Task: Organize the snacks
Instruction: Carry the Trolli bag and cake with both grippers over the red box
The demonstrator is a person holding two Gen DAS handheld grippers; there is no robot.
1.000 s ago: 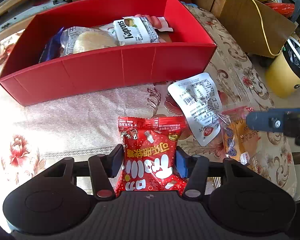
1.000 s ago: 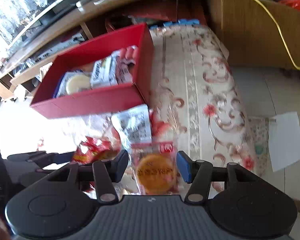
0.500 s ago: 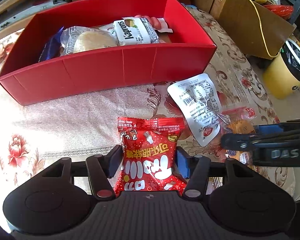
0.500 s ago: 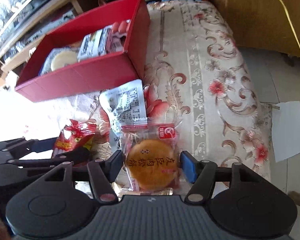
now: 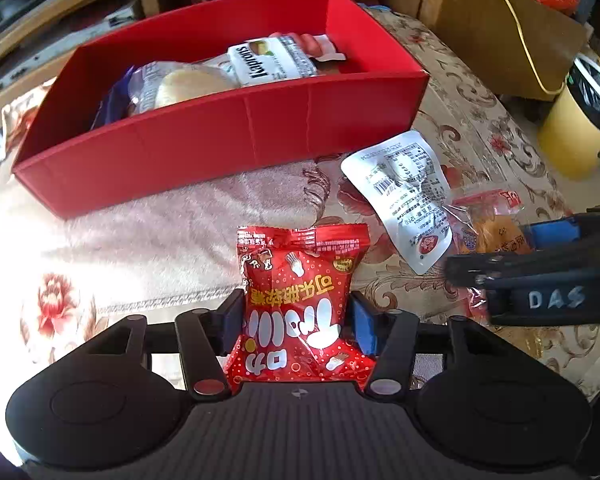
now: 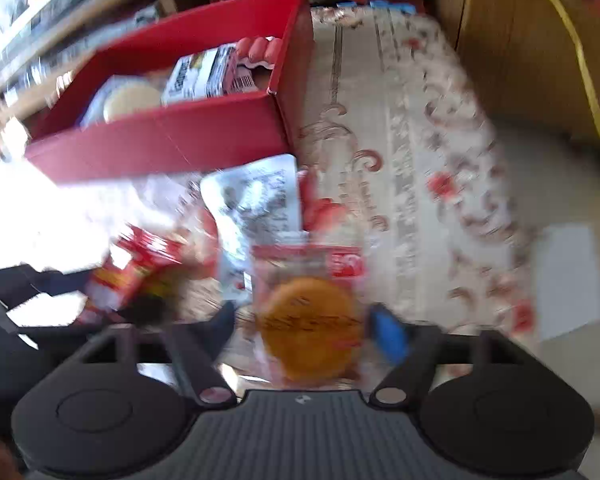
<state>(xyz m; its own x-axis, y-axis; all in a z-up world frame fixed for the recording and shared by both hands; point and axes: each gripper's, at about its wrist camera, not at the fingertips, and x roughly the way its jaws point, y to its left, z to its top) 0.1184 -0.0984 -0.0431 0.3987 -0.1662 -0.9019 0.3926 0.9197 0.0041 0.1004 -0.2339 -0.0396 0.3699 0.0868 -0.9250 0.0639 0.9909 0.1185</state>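
While the left gripper (image 5: 296,316) pinches the red snack bag (image 5: 300,304) at its sides, the right gripper (image 6: 304,328), its jaws just closing, brackets the wrapped cake (image 6: 310,324); contact is blurred. Both packets look light, soft and crinkly, probably slippery.

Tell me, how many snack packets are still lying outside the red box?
3: a red candy bag between the left gripper's pads, a white packet nearer the red box, and a clear-wrapped cake between the right gripper's fingers. Others might be hidden.
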